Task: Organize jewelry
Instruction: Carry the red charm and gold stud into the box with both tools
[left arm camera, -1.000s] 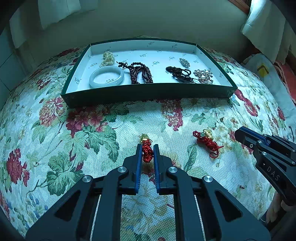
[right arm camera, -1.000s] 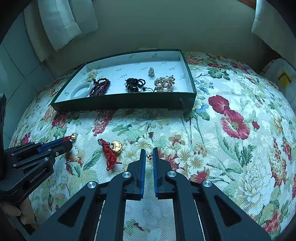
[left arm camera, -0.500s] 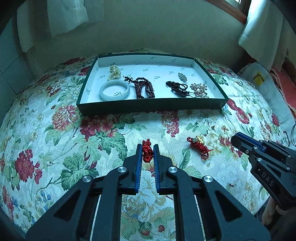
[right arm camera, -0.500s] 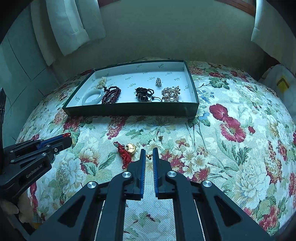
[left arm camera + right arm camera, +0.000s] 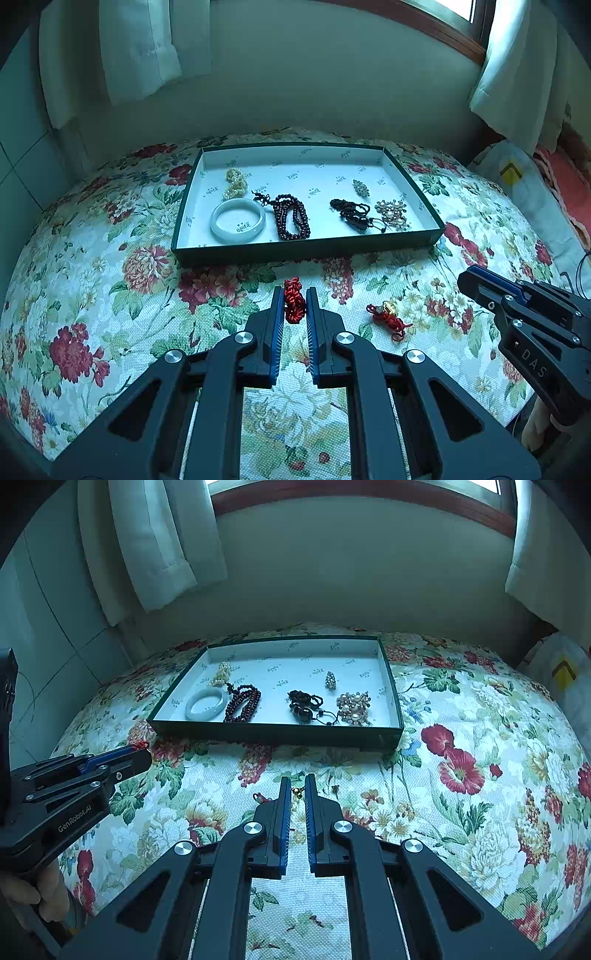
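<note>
My left gripper [image 5: 294, 292] is shut on a knotted red cord [image 5: 294, 301] and holds it above the floral bedspread. From the right wrist view the left gripper [image 5: 142, 752] shows a bit of red at its tip. My right gripper [image 5: 296, 781] is shut, with a small gold piece [image 5: 297, 792] pinched at its tips; it is too small to name. In the left wrist view the right gripper [image 5: 469, 275] enters from the right. A second red cord with a gold charm [image 5: 388, 318] lies on the bedspread between the two grippers.
A green tray [image 5: 306, 252] with a white floor sits further back on the bed. In it lie a pearl strand [image 5: 236, 182], a pale bangle [image 5: 237, 225], dark red beads [image 5: 291, 221], a dark cord bracelet [image 5: 352, 214], a small brooch [image 5: 361, 187] and a pearl cluster [image 5: 392, 214]. Wall and curtains stand behind.
Both grippers have risen from the bedspread, each still shut on its piece. The tray and the loose red cord now look smaller and further off.
</note>
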### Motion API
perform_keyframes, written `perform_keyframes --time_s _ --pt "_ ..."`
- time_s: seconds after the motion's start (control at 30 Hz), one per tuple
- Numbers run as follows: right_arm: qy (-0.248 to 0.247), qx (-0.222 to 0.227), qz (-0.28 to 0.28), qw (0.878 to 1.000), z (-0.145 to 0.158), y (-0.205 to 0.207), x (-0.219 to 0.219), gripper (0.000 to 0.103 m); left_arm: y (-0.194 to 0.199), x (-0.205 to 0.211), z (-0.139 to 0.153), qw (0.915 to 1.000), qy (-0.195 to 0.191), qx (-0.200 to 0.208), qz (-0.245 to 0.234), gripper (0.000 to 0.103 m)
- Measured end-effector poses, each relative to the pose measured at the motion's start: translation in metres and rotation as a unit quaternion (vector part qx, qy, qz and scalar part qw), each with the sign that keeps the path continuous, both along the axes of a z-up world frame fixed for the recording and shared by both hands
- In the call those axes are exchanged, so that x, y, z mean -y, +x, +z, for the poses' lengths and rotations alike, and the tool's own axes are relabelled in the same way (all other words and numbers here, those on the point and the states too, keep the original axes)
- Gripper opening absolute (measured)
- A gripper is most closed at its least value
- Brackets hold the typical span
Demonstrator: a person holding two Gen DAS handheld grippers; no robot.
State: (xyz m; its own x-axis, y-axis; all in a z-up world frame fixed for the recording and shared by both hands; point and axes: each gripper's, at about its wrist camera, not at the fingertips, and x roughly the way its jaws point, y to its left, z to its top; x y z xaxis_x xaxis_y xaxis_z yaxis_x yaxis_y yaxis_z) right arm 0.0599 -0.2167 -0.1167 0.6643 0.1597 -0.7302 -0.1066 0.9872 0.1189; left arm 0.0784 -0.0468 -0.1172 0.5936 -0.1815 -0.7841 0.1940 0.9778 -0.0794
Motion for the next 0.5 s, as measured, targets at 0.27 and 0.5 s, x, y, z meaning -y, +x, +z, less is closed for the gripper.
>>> perform_keyframes --time_s 0.27,0.5 --pt "0.002 0.024 0.004 1.000 0.017 0.017 -0.003 0.007 0.019 0.005 0.015 0.9998 -0.002 0.017 -0.003 0.011" --pt "0.000 0.043 0.005 0.999 0.030 0.040 -0.002 0.007 0.044 0.013 0.029 0.9993 -0.002 0.037 -0.008 0.012"
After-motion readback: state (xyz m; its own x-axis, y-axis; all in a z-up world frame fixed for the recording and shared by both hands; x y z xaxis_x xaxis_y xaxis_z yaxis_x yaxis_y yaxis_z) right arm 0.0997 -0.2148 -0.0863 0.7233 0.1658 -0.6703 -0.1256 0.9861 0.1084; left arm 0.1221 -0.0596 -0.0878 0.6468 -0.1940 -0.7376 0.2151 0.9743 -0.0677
